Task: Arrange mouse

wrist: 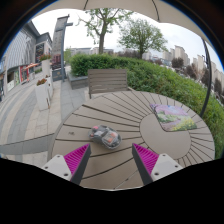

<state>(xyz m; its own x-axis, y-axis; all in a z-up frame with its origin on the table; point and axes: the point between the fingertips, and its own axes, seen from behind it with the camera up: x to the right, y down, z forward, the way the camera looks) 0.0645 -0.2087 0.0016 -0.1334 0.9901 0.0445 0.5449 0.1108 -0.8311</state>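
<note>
Setting: I see an outdoor plaza in daylight.
Table point(125, 125): round, slatted wood, near.
Far: wooden bench point(107, 81), hedge point(150, 70), trees point(140, 35).
Left: paved ground point(25, 115), buildings point(25, 50).

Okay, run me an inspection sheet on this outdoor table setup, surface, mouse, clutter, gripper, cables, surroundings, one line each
Surface: round slatted wooden table, outdoors, in daylight.
Job's things: mouse lying on the slats just ahead of the fingers, nearer the left one; it seems to rest on something flat and pale, too small to tell what.
Clutter: round mat with a printed picture, on the table beyond the right finger.
Grippers: hand-held gripper open, empty, pink pads facing each other, short of the mouse.
Cables: nothing seen.
Surroundings: wooden chair at the table's far side, hedge behind it, trees, paved walkway and buildings beyond.
</note>
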